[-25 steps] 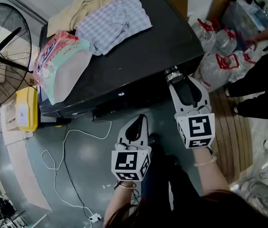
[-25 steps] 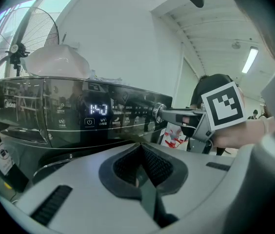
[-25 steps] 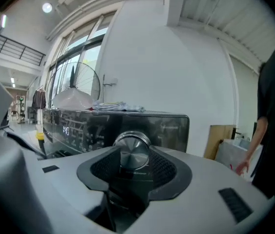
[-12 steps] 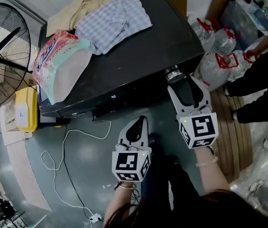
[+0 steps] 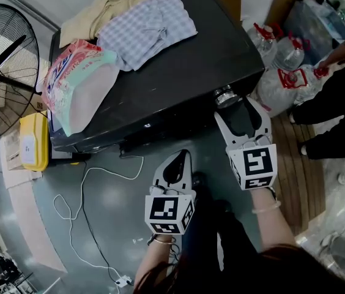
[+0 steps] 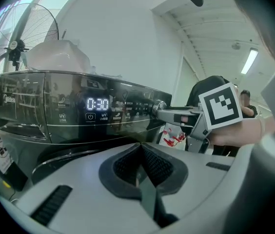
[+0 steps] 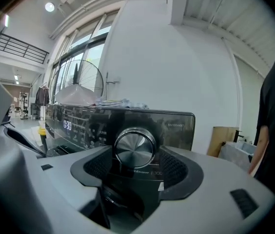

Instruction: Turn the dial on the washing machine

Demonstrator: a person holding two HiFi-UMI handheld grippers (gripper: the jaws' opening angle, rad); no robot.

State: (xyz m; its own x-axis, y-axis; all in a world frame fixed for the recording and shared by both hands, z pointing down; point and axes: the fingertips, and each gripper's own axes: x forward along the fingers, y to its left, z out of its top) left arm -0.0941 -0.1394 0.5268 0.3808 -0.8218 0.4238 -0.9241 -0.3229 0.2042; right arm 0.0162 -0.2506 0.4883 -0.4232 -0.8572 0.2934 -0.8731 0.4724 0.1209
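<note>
We are finding the right gripper with jaws just opened and spread, the dial between its pads untouched, at the washing machine's front right corner. The left gripper is idling, jaws pressed together. We are judging this a release; next calls for regripping or withdrawing.

Left tool jaws together, empty; right tool at washing machine dial.
</note>
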